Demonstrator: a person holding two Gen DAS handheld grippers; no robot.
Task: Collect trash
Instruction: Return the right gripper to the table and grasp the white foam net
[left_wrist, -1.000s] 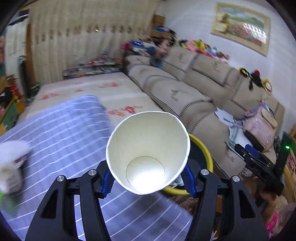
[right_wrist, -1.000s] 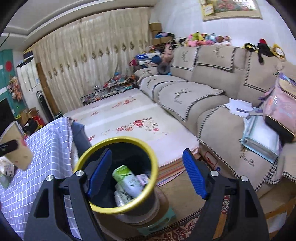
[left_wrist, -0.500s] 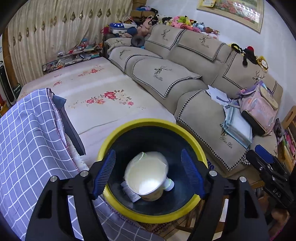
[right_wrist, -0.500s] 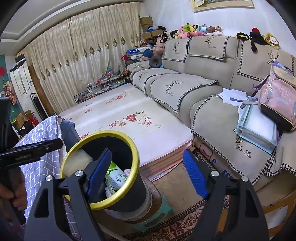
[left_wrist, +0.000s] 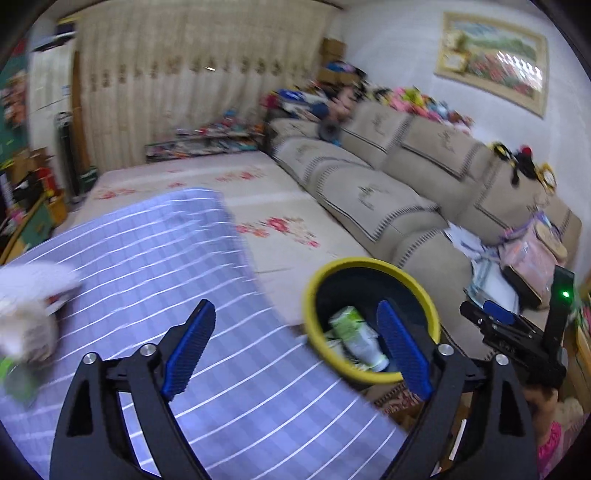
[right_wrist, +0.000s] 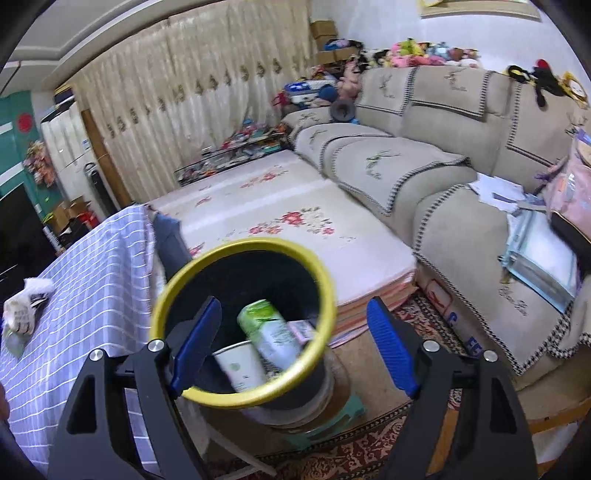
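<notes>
The right wrist view is showing the paper cup lying inside the bin against a green-and-white bottle; the left wrist view is showing the bottle but not the cup. Only the left wrist view is showing the right hand-held gripper from outside, beyond the bin.

The left hand-held gripper is opening, with nothing between its pads; it is hanging over the checked table, with the bin showing behind its right finger. The right hand-held gripper is standing apart and empty, framing the bin's near rim below it.

White crumpled trash is lying on the table at its far left, well apart from both grippers; in the left wrist view it is blurred.

Print on the cup and bottle is too blurred to read.
</notes>
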